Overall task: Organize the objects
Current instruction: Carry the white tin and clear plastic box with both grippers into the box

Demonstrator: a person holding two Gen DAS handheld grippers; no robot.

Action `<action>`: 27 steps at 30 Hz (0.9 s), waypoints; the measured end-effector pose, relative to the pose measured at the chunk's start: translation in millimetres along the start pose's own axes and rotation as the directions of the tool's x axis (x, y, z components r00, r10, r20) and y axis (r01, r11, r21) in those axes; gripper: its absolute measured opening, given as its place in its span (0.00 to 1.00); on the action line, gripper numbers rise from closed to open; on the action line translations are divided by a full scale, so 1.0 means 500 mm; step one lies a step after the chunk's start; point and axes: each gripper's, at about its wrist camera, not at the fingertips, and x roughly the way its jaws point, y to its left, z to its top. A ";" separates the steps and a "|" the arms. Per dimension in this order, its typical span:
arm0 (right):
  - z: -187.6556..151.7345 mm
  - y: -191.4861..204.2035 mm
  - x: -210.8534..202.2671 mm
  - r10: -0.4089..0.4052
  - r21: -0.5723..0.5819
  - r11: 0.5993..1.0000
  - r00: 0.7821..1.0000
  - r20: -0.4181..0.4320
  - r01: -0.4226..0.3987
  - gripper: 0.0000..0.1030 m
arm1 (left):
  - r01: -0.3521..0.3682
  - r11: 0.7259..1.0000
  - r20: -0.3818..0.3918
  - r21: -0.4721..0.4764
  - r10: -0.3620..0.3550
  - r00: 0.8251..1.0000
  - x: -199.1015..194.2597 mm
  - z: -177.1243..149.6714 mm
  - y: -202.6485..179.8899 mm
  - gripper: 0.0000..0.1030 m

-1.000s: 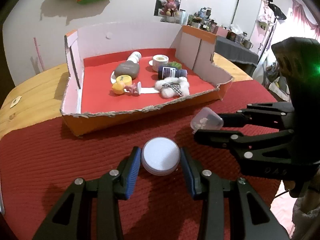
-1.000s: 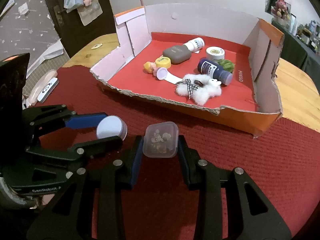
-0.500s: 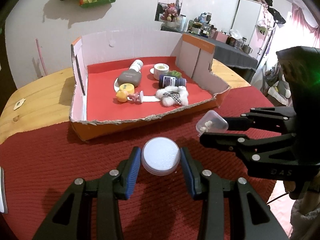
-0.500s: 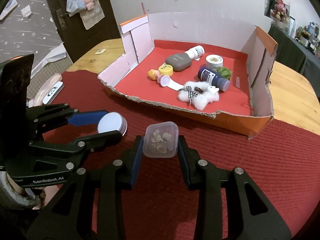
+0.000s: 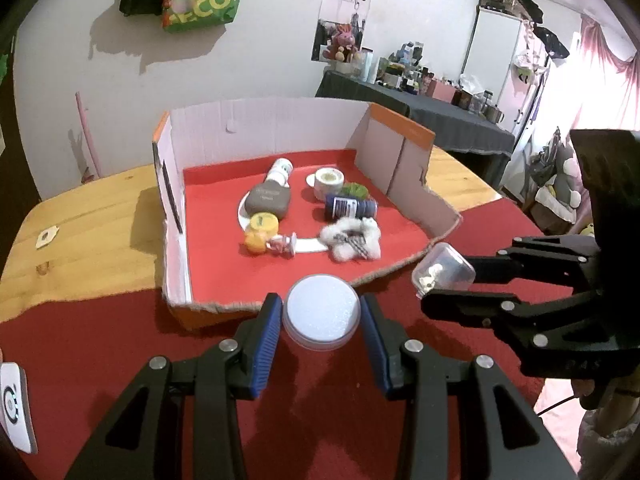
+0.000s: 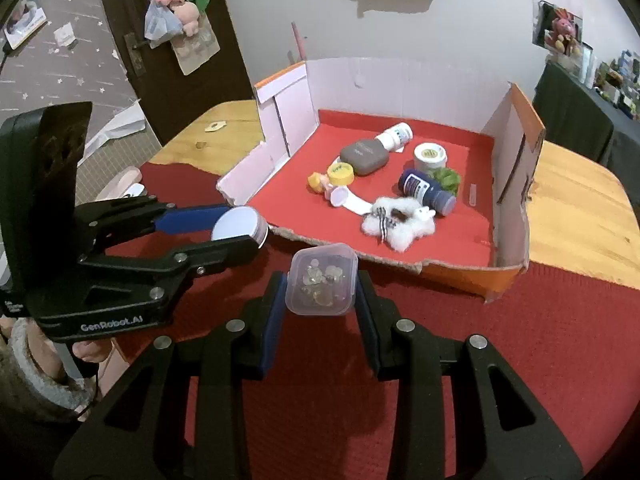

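My left gripper [image 5: 320, 312] is shut on a round white jar [image 5: 321, 311], held above the red cloth just short of the cardboard box's torn front edge [image 5: 224, 307]. My right gripper [image 6: 321, 280] is shut on a small clear plastic box [image 6: 321, 279] with pale bits inside, also in the air before the box. Each gripper shows in the other's view: the right one [image 5: 444, 276] beside the left, the left one [image 6: 240, 229] with its jar [image 6: 239, 227]. Inside the box [image 6: 516, 208] lie a grey case [image 6: 364, 157], a navy bottle [image 6: 426, 192], a fluffy white toy [image 6: 400, 226] and several small items.
A red cloth [image 5: 80, 360] covers the near part of the wooden table [image 5: 92, 208]. A white device [image 5: 12, 408] lies at the cloth's left edge. A person's hand and sleeve [image 6: 40, 376] hold the left gripper. A dark door [image 6: 168, 52] and a cluttered dark table [image 5: 432, 108] stand behind.
Both grippers have risen with their loads, so the box now sits lower and farther in view and more of its inside shows. Neither grip has changed.
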 end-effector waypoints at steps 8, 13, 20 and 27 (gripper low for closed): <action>0.032 -0.023 0.003 0.003 0.009 1.000 1.000 0.005 -0.004 0.32 | 0.014 1.000 -0.017 -0.021 -0.015 1.000 0.028 0.039 0.018 0.41; 0.047 -0.049 0.013 -0.005 0.027 1.000 1.000 -0.001 0.005 0.32 | 0.018 0.999 -0.036 -0.033 -0.019 0.999 0.053 0.055 0.029 0.41; 0.061 -0.077 0.043 0.004 0.052 0.999 1.000 -0.021 -0.003 0.32 | 0.016 0.999 -0.060 -0.048 -0.018 0.998 0.082 0.064 0.045 0.41; 0.074 -0.071 0.087 0.051 0.051 0.998 0.997 -0.052 -0.049 0.32 | 0.010 0.998 -0.080 -0.058 -0.015 0.997 0.099 0.066 0.062 0.41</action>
